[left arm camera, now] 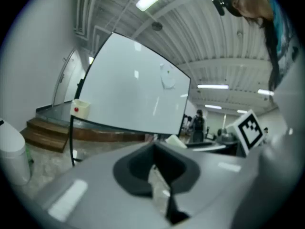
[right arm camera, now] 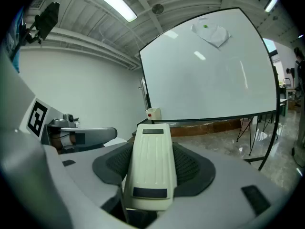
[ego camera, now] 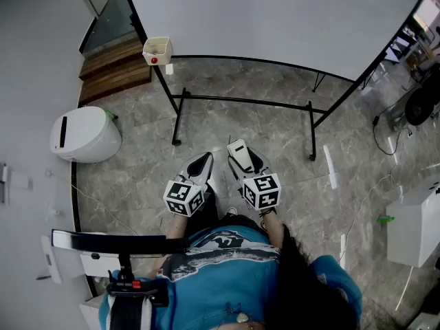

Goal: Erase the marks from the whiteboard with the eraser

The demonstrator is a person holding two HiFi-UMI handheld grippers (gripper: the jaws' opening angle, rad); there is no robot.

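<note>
The whiteboard (ego camera: 275, 19) stands ahead on a black frame; I make out no marks on its face (right arm camera: 209, 75). A crumpled white sheet (right arm camera: 211, 33) is stuck near its top. The cream eraser (right arm camera: 151, 166) lies lengthwise between the right gripper's jaws, and my right gripper (ego camera: 246, 162) is shut on it, held low and well short of the board. Beside it my left gripper (ego camera: 199, 167) is shut with nothing in it. In the left gripper view the board (left arm camera: 133, 94) fills the middle and the eraser's tip (left arm camera: 176, 140) peeks in.
A small cream box (ego camera: 157, 50) with a red dot hangs at the board's lower left corner. The stand's black legs (ego camera: 247, 102) cross the marble floor. A white bin (ego camera: 84, 135) and wooden steps (ego camera: 113, 67) sit left; a white cabinet (ego camera: 416, 225) and cables right.
</note>
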